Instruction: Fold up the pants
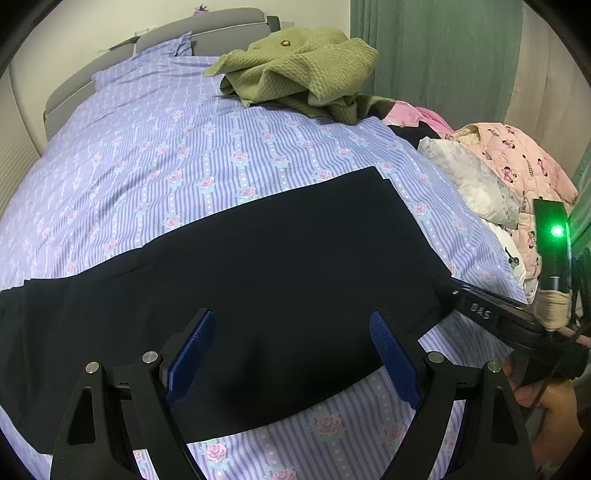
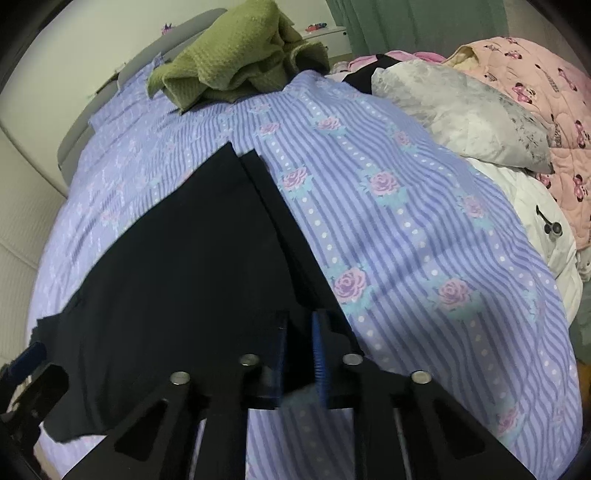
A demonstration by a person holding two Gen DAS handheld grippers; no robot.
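Black pants (image 1: 258, 266) lie flat on the purple striped rose-print bedsheet (image 1: 155, 147). My left gripper (image 1: 291, 354) is open, its blue pads wide apart just above the pants' near edge. In the right wrist view the pants (image 2: 177, 266) stretch away, both legs side by side. My right gripper (image 2: 299, 354) is nearly closed, its blue pads pinching the near edge of the pants. It also shows at the right of the left wrist view (image 1: 447, 291), at the pants' edge.
A crumpled green towel (image 1: 295, 70) lies at the far side of the bed. A pink printed quilt (image 1: 517, 166) and a grey-white pillow (image 1: 469, 177) pile at the right. A grey headboard (image 1: 184, 33) and green curtains (image 1: 436, 48) stand behind.
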